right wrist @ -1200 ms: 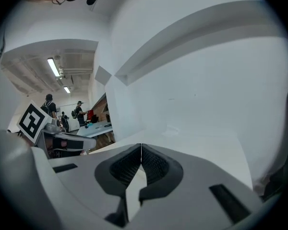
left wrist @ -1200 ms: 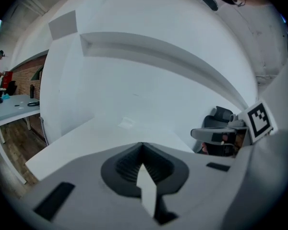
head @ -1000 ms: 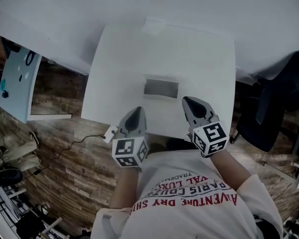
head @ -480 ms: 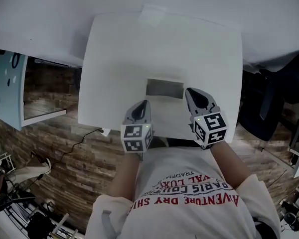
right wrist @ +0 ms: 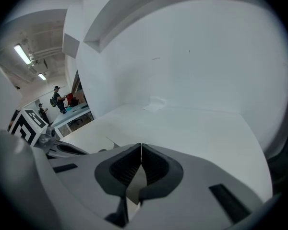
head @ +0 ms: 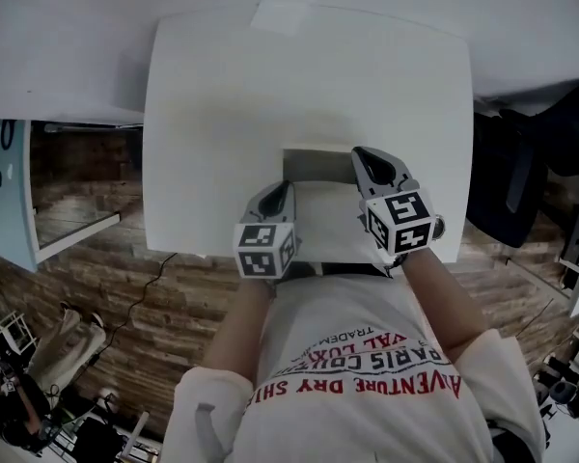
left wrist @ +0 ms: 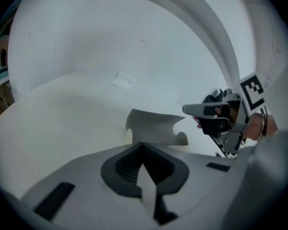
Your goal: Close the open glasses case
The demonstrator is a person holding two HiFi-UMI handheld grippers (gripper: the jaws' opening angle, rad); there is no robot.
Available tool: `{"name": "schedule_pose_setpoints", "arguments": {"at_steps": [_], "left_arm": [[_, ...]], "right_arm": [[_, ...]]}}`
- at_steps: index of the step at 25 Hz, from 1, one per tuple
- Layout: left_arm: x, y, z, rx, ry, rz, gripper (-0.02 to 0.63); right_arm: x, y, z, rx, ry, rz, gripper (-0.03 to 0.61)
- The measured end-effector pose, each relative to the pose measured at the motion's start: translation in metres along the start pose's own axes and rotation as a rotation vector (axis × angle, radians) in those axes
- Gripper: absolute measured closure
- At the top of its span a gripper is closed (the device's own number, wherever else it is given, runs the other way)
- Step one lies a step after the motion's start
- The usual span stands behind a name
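The open glasses case (head: 315, 166) lies near the front edge of the white table (head: 212, 114), its grey lid raised. In the left gripper view the lid (left wrist: 152, 128) stands upright just beyond my jaws. My left gripper (head: 282, 194) is shut and empty, just short of the case's left front corner. Also shut and empty, my right gripper (head: 366, 158) has its tip at the right end of the case; whether it touches cannot be told. It shows from the side in the left gripper view as the right gripper (left wrist: 196, 110). The case's lower half is hard to make out against the table.
A small white slip (head: 282, 13) lies at the table's far edge. A dark chair (head: 536, 152) stands to the right of the table and a light blue panel (head: 2, 196) to the left. Wooden floor lies below the near table edge.
Both grippers have moved forward over the table toward the case. The right one has come level with the case's right end, and the left one has closed in on its front.
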State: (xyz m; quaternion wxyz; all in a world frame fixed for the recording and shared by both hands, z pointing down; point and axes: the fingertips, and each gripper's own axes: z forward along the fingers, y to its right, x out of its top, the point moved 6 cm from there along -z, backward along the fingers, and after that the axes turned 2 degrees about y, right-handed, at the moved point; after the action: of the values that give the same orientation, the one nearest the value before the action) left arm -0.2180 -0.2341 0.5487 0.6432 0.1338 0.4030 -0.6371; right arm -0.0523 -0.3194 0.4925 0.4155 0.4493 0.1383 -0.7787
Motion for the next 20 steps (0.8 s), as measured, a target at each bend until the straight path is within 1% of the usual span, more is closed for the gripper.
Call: {"name": "schedule_pose_setpoints", "arguments": {"at_steps": [4, 9, 14, 20], "left_arm": [[-0.004, -0.002, 0.004, -0.015, -0.021, -0.017, 0.615], [-0.004, -0.003, 0.004, -0.022, -0.017, -0.023, 0.615], [-0.005, -0.003, 0.005, -0.018, -0.014, -0.027, 0.615], [-0.005, -0.003, 0.005, -0.020, -0.013, -0.017, 0.615]], "right_arm": [[0.000, 0.004, 0.011, -0.024, -0.011, 0.012, 0.566], [-0.002, 0.009, 0.021, -0.039, -0.029, 0.034, 0.566], [-0.008, 0.008, 0.023, -0.034, -0.038, 0.063, 0.566], [-0.013, 0.001, 0.019, -0.006, -0.041, 0.059, 0.566]]}}
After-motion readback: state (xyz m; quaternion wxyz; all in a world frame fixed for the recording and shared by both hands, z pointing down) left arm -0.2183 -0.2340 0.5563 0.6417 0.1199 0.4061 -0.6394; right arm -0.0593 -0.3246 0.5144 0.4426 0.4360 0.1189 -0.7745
